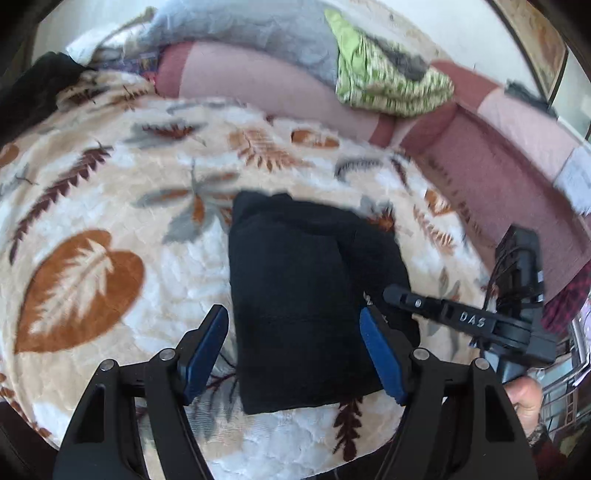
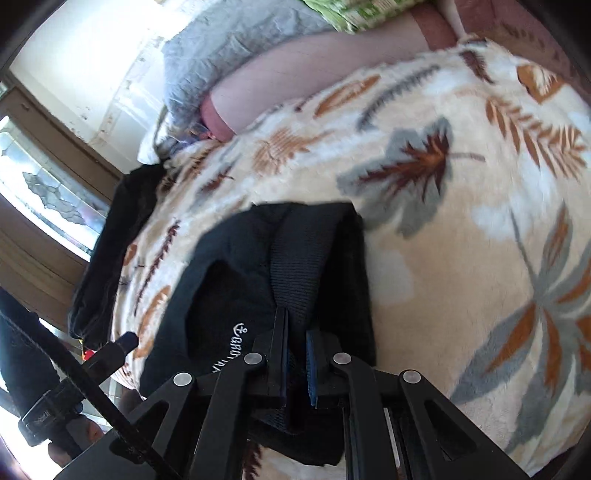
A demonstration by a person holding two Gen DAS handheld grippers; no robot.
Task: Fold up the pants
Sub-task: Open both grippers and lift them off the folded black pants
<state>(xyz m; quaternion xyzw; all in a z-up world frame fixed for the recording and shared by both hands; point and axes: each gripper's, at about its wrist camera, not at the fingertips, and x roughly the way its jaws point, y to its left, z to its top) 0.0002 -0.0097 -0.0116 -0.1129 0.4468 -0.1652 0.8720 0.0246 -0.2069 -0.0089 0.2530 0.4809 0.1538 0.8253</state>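
Observation:
The black pants (image 1: 299,295) lie folded into a compact bundle on a leaf-patterned blanket (image 1: 122,177). My left gripper (image 1: 293,350) is open, its blue pads on either side of the bundle's near part, not touching it. My right gripper (image 1: 388,295) reaches in from the right at the bundle's right edge. In the right wrist view the right gripper (image 2: 295,332) is shut on a ribbed edge of the pants (image 2: 258,266), beside white embroidered lettering.
A pink and maroon sofa back (image 1: 480,155) runs behind the blanket. A grey cloth (image 1: 251,33) and a green patterned cloth (image 1: 384,77) lie on it. Another dark garment (image 2: 107,243) lies at the blanket's left edge.

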